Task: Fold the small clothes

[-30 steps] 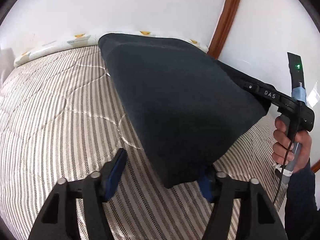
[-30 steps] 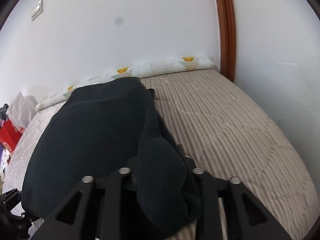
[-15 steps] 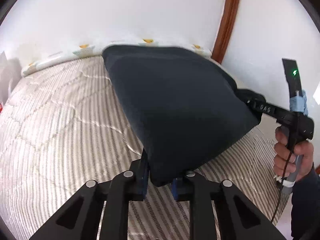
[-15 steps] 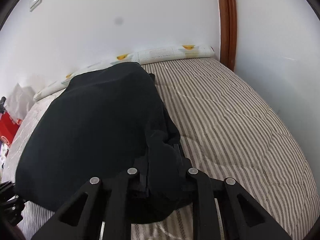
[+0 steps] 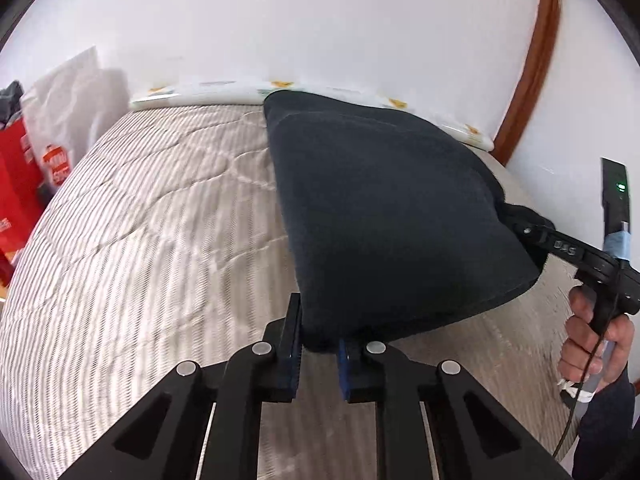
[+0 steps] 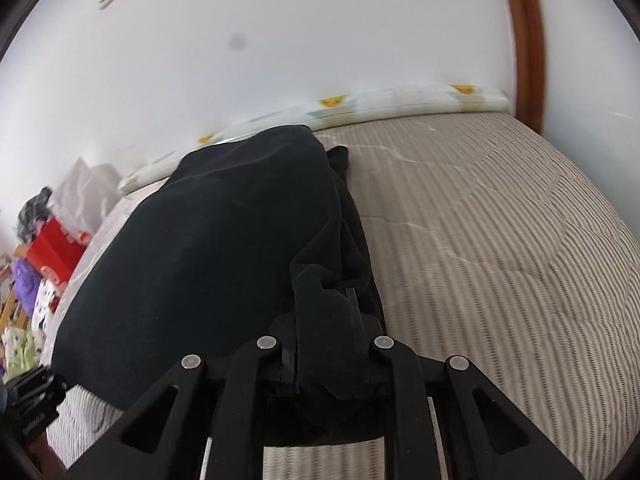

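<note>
From the left wrist view, the left tool (image 5: 319, 354) is pinching a corner of the dark garment (image 5: 384, 216), its two blue-faced pads nearly together with only the thin fold of soft, matte, navy-black cloth between them. The garment is stretching away from that corner as a broad, smooth wedge, hanging just above the bed (image 5: 140, 240), whose cover is showing a quilted weave of fine grey and cream stripes with pale stitched seams. At the far edge of the bed, a long white bolster (image 5: 208, 92) printed with small yellow shapes is lying against the plain white wall, and the garment's far corner is reaching up to it. To the right of the garment, the right tool (image 5: 528, 229) is gripping the opposite corner, its black angular body leading back to a person's hand (image 5: 596, 344) wrapped around the handle. Left of the bed, a red box (image 5: 20, 184) and a crinkled white bag (image 5: 76, 108) are standing. From the right wrist view, the right tool (image 6: 328, 354) is sitting almost fully closed on a bunched, rumpled lump of the same garment (image 6: 208, 248), the cloth spilling over and between its black fingers. The garment is spreading left of that grip as a rounded dark sheet above the striped bed (image 6: 500, 240), with the bolster (image 6: 400, 106) beyond it and a curved brown wooden trim (image 6: 528, 48) rising at the bed's far right corner.
</note>
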### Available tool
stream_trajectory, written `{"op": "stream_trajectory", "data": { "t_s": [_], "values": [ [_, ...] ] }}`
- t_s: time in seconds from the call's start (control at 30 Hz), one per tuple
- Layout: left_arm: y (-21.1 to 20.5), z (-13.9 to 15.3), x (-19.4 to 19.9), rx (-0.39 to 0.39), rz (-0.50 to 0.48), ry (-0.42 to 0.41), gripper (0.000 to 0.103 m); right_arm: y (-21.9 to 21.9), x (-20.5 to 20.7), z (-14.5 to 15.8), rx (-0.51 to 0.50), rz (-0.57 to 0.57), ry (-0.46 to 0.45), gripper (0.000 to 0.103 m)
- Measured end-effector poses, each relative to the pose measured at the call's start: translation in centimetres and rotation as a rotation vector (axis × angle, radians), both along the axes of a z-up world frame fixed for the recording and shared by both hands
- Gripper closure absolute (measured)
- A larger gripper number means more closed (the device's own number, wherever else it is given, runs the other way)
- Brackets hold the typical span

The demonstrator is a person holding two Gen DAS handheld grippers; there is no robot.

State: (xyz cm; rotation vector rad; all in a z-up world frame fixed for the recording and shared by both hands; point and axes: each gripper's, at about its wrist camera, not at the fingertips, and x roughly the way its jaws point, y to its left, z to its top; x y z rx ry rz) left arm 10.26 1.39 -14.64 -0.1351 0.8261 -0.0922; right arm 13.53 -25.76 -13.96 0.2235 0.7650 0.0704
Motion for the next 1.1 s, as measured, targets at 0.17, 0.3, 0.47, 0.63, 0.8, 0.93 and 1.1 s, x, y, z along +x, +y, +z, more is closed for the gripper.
{"op": "stream_trajectory", "data": {
  "t_s": [0.17,0.3,0.47,0.63,0.8,0.93,1.1],
  "values": [
    [0.9,-1.6,-0.8,-0.008,-0.021,0.042,0.09,-1.7,-3.2,0.7,0.071,0.049,-0.059,0.087],
    [0.3,-1.4,-0.5,0.016,-0.033,0.031,0.09,-2.2,-4.5,0.3,0.015,0.04,-0.001,0.087],
    [1.1,-0.5,-1.2,-0.011,-0.063,0.049,0.09,-1.4,-6.8,3.5,-0.051,0.027,-0.113,0.086],
    [1.4,0.9,-2.5,-0.037,-0.081,0.014,0.08,0.2,-5.7,4.0,-0.038,0.053,-0.132,0.086],
    [1.4,2.9,-2.8,-0.035,-0.084,-0.051,0.07,-0.2,-4.6,0.3,-0.056,-0.005,-0.011,0.086],
    [1.0,3.2,-0.5,-0.037,-0.088,-0.049,0.064,-1.3,-6.0,0.4,-0.042,0.0,-0.003,0.086],
    [0.5,1.6,2.9,-0.04,-0.068,0.008,0.064,-1.6,-6.0,3.0,-0.08,0.008,-0.051,0.086]
  ]
}}
